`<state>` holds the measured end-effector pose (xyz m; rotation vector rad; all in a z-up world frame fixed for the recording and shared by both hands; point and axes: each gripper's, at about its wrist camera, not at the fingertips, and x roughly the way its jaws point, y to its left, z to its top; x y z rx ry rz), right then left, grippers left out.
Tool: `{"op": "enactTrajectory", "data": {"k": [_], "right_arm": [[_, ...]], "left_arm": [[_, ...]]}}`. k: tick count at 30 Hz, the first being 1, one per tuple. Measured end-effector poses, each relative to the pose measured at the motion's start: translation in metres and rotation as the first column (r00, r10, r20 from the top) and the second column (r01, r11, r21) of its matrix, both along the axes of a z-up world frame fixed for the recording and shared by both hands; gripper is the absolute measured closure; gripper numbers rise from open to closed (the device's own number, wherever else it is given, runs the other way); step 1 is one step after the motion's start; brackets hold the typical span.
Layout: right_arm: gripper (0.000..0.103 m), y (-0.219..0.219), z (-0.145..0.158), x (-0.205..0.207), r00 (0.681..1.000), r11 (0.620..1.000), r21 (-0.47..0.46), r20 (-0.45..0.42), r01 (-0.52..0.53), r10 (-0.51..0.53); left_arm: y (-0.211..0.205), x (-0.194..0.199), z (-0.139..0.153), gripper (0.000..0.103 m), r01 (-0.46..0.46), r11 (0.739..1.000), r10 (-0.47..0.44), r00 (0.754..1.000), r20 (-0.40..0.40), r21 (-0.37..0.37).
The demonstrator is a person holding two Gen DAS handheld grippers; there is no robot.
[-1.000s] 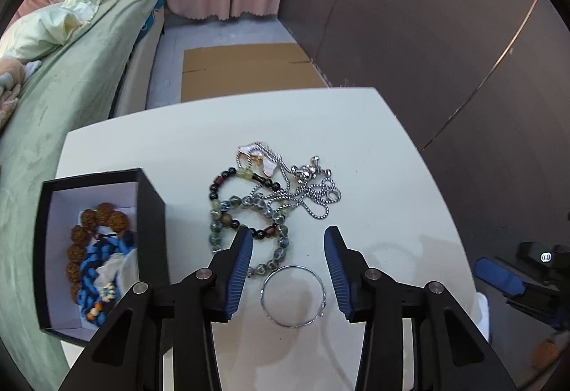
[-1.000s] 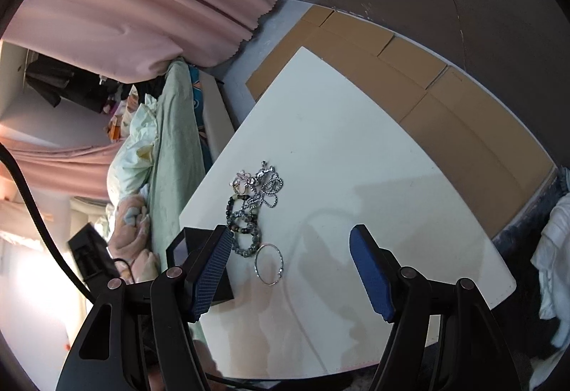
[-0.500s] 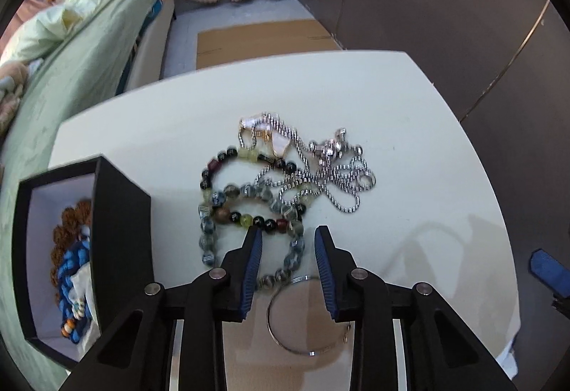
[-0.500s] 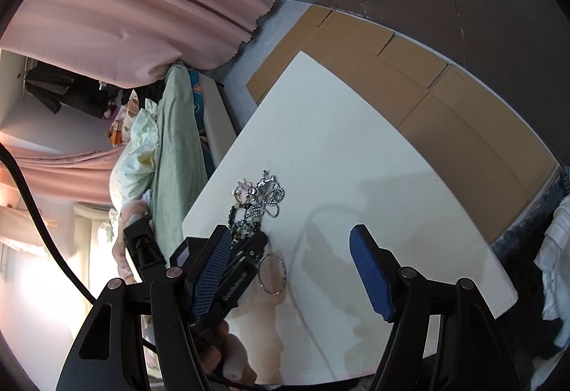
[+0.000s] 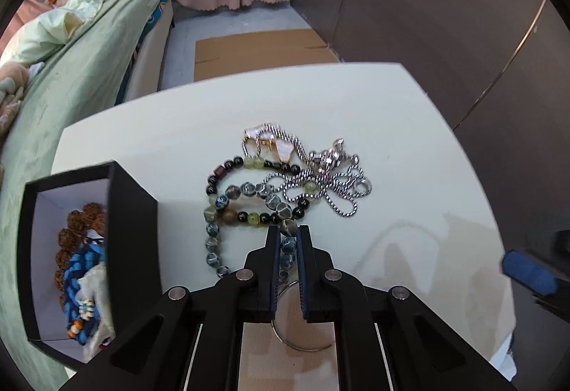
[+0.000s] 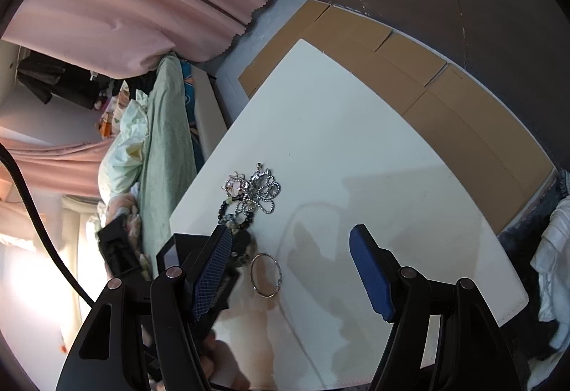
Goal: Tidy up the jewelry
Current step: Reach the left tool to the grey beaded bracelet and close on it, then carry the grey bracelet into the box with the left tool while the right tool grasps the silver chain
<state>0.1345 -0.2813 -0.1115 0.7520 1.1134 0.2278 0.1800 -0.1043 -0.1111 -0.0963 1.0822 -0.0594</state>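
My left gripper (image 5: 288,241) sits low over the white table (image 5: 409,149), jaws drawn narrow around a strand of the blue-grey marbled stone bead bracelet (image 5: 245,198); the pads look to be pinching two or three beads, though whether they truly bear I cannot confirm. Landmark: the open black jewellery box with white lining (image 5: 131,223). The bracelet lies just right of the box wall, its loop stretched away from me, long axis running roughly along my fingers toward the far edge; the pinched stretch is the near end. Across it lies a dark bead bracelet with green stones (image 5: 256,166); beyond both, farther from the box, a tangled silver ball chain (image 5: 320,184) overlaps them. A thin silver bangle (image 6: 266,275) lies flat under my jaws, nearer me than the box's right wall. My right gripper (image 6: 288,266) hangs wide and empty, well off from the box; the left is nearer. Judgement: lift, then carry leftward into the box; the chain may drag along.
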Motion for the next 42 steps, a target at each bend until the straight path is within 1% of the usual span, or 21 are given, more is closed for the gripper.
{"op": "enactTrajectory", "data": {"k": [7, 12, 16, 19, 23, 24, 26, 28, 30, 34, 38, 42], "right_arm": [[0.033, 0.016, -0.005, 0.008, 1.0, 0.999, -0.04, -0.01, -0.024, 0.024], [0.035, 0.035, -0.009, 0.012, 0.998, 0.995, -0.071, -0.017, -0.067, 0.066], [0.035, 0.053, -0.012, 0.015, 0.994, 0.987, -0.119, -0.023, -0.111, 0.109], [0.035, 0.066, -0.012, 0.02, 0.991, 0.978, -0.16, -0.012, -0.135, 0.135], [0.036, 0.074, -0.014, 0.026, 0.991, 0.979, -0.155, 0.002, -0.134, 0.136], [0.041, 0.074, -0.014, 0.028, 0.992, 0.981, -0.146, 0.008, -0.127, 0.129], [0.047, 0.074, -0.015, 0.032, 0.994, 0.986, -0.126, 0.023, -0.106, 0.11], [0.048, 0.074, -0.014, 0.035, 0.995, 0.988, -0.13, 0.045, -0.078, 0.085], [0.052, 0.077, -0.013, 0.04, 0.996, 0.987, -0.15, 0.057, -0.06, 0.07], [0.053, 0.086, -0.014, 0.053, 0.995, 0.982, -0.176, 0.058, -0.071, 0.082], [0.053, 0.097, -0.011, 0.067, 0.99, 0.968, -0.229, 0.071, -0.104, 0.123], [0.053, 0.102, -0.017, 0.079, 0.99, 0.959, -0.26, 0.049, -0.113, 0.13]], "left_arm": [[0.017, -0.007, 0.029, 0.094, 0.002, 0.996, 0.003, 0.998, 0.057, -0.094], [0.034, -0.009, 0.044, 0.094, -0.002, 0.988, 0.015, 0.997, 0.082, -0.157], [0.049, -0.015, 0.056, 0.094, -0.006, 0.979, 0.03, 0.993, 0.113, -0.205], [0.062, -0.019, 0.066, 0.094, -0.013, 0.972, 0.047, 0.989, 0.138, -0.235], [0.08, -0.025, 0.075, 0.094, -0.029, 0.961, 0.076, 0.984, 0.161, -0.275], [0.084, -0.026, 0.076, 0.094, -0.032, 0.959, 0.081, 0.983, 0.164, -0.282], [0.09, -0.028, 0.078, 0.094, -0.038, 0.956, 0.09, 0.982, 0.168, -0.29], [0.097, -0.03, 0.079, 0.094, -0.044, 0.953, 0.099, 0.98, 0.17, -0.301], [0.103, -0.032, 0.079, 0.094, -0.049, 0.949, 0.107, 0.979, 0.171, -0.31], [0.117, -0.036, 0.081, 0.094, -0.062, 0.942, 0.125, 0.977, 0.174, -0.33], [0.133, -0.04, 0.082, 0.094, -0.081, 0.935, 0.15, 0.973, 0.175, -0.346], [0.146, -0.043, 0.084, 0.094, -0.103, 0.929, 0.175, 0.968, 0.177, -0.356]]}}
